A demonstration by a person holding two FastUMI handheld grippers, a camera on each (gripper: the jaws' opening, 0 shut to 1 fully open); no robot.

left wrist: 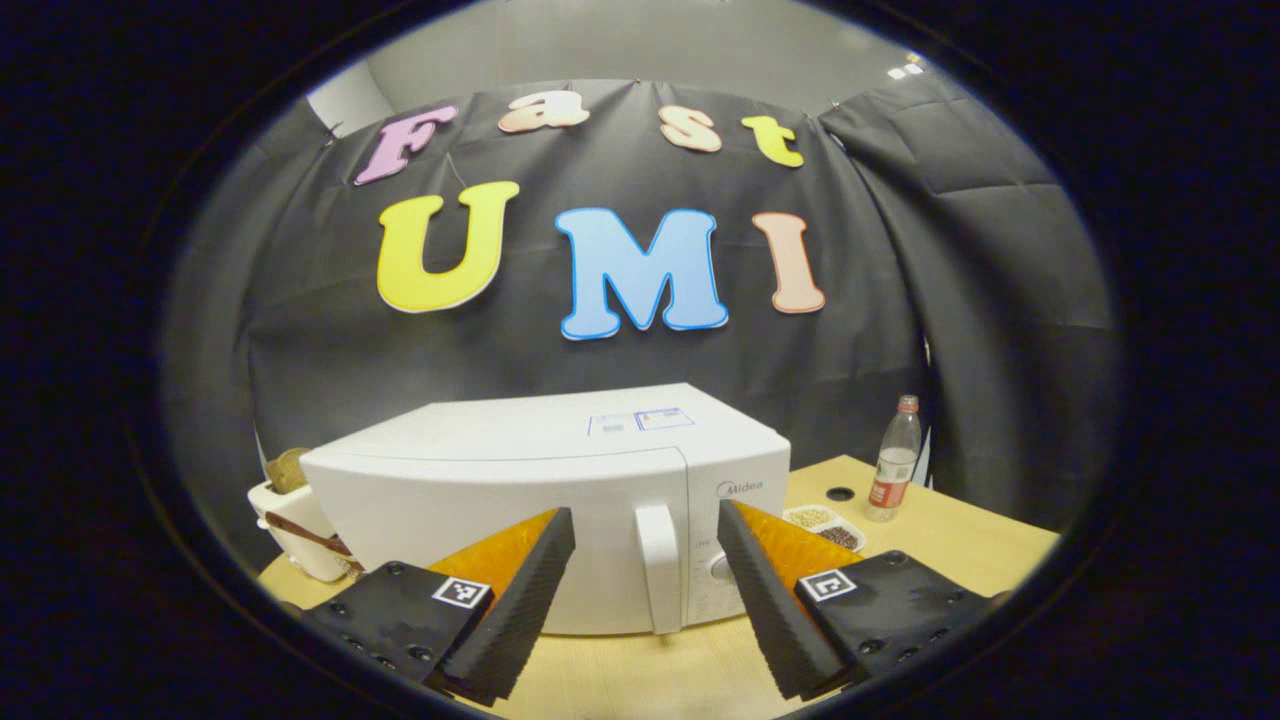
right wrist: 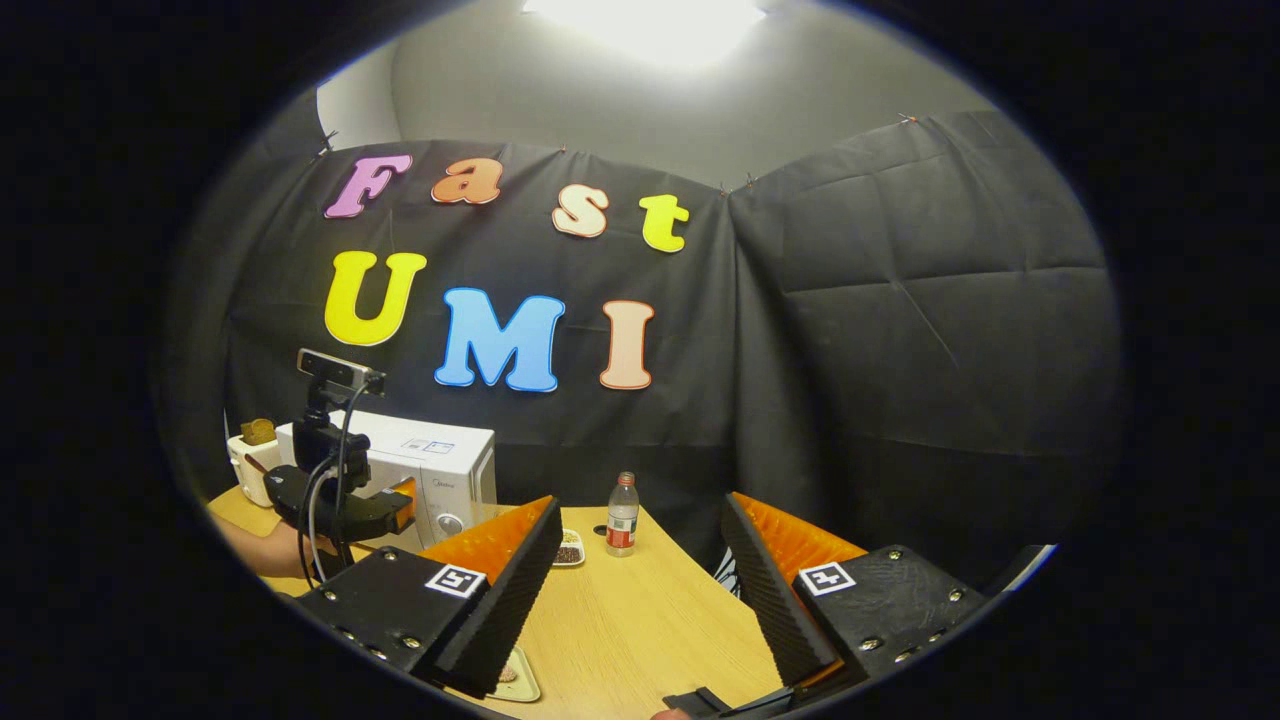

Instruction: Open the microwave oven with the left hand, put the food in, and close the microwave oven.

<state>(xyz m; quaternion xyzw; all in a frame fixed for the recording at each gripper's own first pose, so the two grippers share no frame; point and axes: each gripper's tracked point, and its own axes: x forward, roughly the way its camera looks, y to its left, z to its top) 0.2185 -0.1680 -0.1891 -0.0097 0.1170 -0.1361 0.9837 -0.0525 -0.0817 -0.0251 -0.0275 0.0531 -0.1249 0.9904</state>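
The white microwave (left wrist: 520,490) stands on the wooden table with its door closed. My left gripper (left wrist: 643,512) is open just in front of it, one finger on each side of the upright door handle (left wrist: 658,565) without touching it. In the right gripper view the microwave (right wrist: 440,465) is far to the left, with the left gripper (right wrist: 345,505) and the hand (right wrist: 262,550) holding it in front. My right gripper (right wrist: 640,505) is open and empty above the table. A small dish of food (left wrist: 828,527) sits right of the microwave, seen also as the dish (right wrist: 569,550).
A plastic bottle (left wrist: 893,460) stands behind the dish, visible too as the bottle (right wrist: 622,515). A white toaster (left wrist: 290,520) sits left of the microwave. A pale tray corner (right wrist: 517,678) lies under my right gripper's left finger. The table edge (right wrist: 700,600) runs on the right.
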